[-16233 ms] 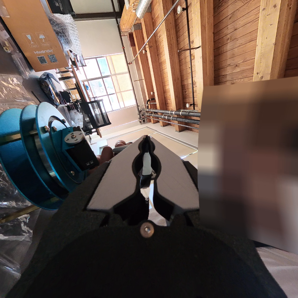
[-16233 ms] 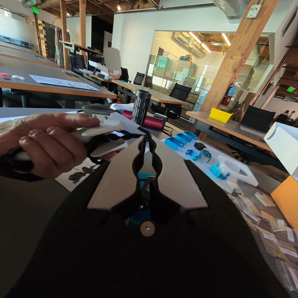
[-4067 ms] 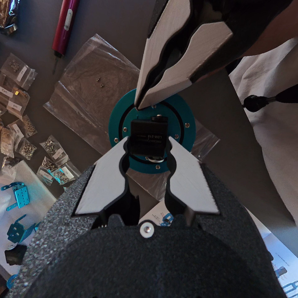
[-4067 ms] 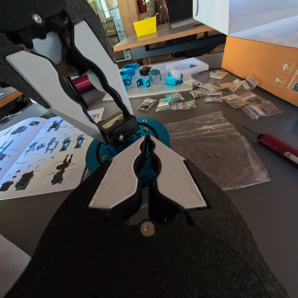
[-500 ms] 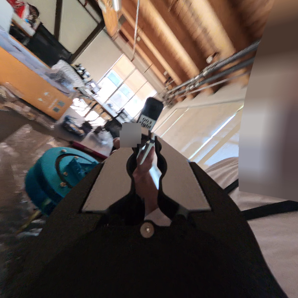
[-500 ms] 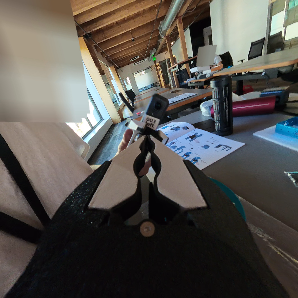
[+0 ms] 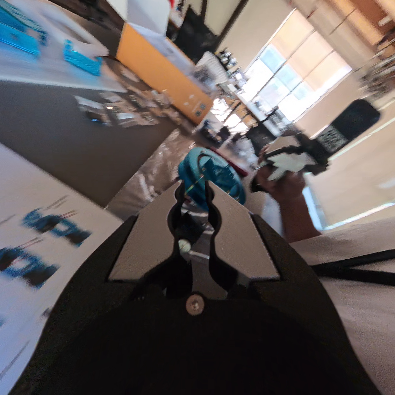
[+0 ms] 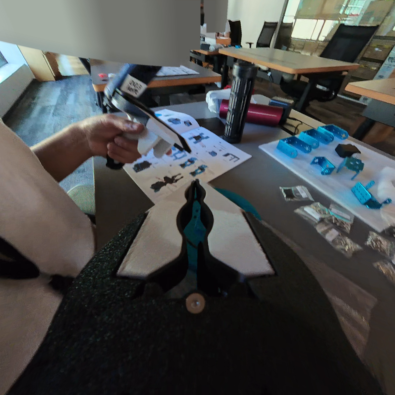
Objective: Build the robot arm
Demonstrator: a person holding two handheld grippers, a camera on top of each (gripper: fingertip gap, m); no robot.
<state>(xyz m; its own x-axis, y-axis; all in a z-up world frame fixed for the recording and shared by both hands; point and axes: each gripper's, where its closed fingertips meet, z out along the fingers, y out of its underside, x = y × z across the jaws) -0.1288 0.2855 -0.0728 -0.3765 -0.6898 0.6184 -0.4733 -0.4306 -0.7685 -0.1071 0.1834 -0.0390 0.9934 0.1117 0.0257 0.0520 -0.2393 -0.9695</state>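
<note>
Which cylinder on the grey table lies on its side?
The dark red metallic cylinder; the black ribbed cylinder beside it stands upright.

Grey table [image 8: 267, 181], open booklet [image 8: 192, 154], blue brackets [image 8: 312, 139]

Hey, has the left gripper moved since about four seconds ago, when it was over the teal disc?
Yes. In the right wrist view, the left gripper has left the teal disc and now hangs over the open booklet beside it.
</note>
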